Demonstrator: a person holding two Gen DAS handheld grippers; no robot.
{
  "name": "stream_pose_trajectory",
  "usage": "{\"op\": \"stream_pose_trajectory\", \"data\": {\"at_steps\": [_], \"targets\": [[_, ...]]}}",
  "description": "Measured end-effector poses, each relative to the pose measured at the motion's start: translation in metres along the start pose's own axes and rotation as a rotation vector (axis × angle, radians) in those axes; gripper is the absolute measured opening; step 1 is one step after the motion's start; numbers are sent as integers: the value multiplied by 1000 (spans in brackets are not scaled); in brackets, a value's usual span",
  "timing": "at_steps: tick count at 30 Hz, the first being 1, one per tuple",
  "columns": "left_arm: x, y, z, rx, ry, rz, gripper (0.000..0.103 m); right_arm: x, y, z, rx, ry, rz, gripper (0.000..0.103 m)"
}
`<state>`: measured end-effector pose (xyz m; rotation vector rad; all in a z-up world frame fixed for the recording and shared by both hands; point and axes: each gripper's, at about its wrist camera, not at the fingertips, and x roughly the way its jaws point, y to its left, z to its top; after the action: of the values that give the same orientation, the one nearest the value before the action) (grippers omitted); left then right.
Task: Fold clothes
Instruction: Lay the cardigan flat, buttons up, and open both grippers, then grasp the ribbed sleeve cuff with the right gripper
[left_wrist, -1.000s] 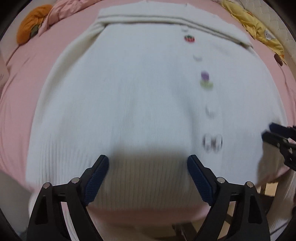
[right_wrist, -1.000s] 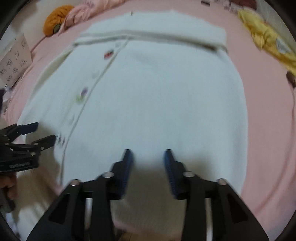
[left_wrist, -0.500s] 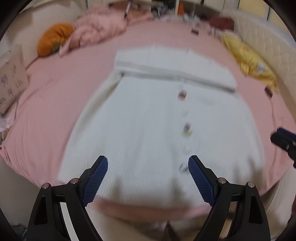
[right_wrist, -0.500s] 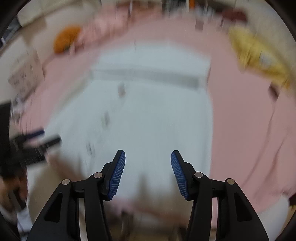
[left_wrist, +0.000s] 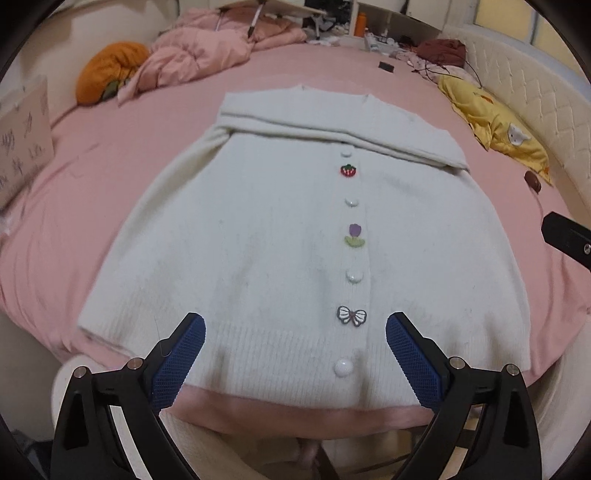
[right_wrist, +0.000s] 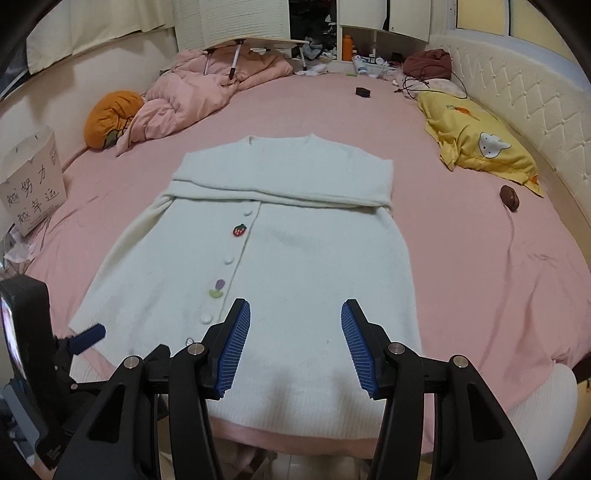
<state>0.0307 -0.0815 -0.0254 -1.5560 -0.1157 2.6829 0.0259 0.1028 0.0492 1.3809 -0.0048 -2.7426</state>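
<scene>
— What is cut off in the left wrist view?
— The right gripper (left_wrist: 569, 240) is clipped by the right edge, so its jaws cannot be seen there. The lettered paper bag (left_wrist: 22, 147) is cut by the left edge and its writing is blurred.
— And in the right wrist view?
— Only one blue pad of the left gripper (right_wrist: 86, 338) is shown. The lowest buttons of the white cardigan (right_wrist: 258, 258) are hidden behind a black finger. The shelf clutter (right_wrist: 365, 66) is too small to be told.
</scene>
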Motion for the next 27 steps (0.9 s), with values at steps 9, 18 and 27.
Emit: {"op": "stream_pose_trajectory", "data": {"at_steps": [9,18,27], "targets": [[14,2,3,-10,25,-25,98,4,1,-3,-32,18,-4,53],[38,10,23,12,4,-45,98,23,0,0,-87,52,29,53],[78,24,21,-66,24,-116,98,79,20,83,-317,-41,212,53]]}}
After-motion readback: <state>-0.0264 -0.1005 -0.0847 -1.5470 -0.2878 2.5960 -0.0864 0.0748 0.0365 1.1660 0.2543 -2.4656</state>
